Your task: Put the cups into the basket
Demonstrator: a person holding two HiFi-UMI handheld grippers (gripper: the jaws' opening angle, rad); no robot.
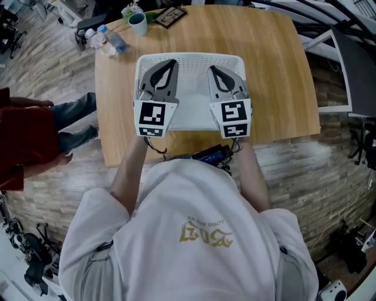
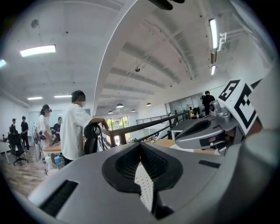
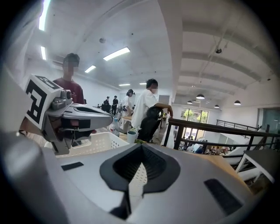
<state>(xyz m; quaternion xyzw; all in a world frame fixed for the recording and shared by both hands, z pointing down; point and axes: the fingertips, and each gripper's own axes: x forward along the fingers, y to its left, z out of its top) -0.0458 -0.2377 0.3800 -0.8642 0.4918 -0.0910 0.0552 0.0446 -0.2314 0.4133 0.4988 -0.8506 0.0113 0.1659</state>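
A white basket (image 1: 188, 57) stands on the middle of the wooden table (image 1: 276, 76). A teal cup (image 1: 137, 23) stands at the table's far left corner, well apart from the basket. My left gripper (image 1: 169, 63) and right gripper (image 1: 214, 69) hover side by side over the basket, tilted up, both shut and holding nothing. In the left gripper view the jaws (image 2: 141, 151) meet along a closed seam, with the right gripper (image 2: 205, 129) beside them. The right gripper view shows its own closed jaws (image 3: 141, 155), the left gripper (image 3: 74, 116), the basket wall (image 3: 98, 144) and the cup (image 3: 131, 136).
A water bottle (image 1: 111, 40) and a picture frame (image 1: 170, 16) lie near the cup. A black device (image 1: 211, 154) sits at the table's near edge. A person in red (image 1: 23, 141) stands left of the table. A person in white (image 2: 74, 127) stands beyond it.
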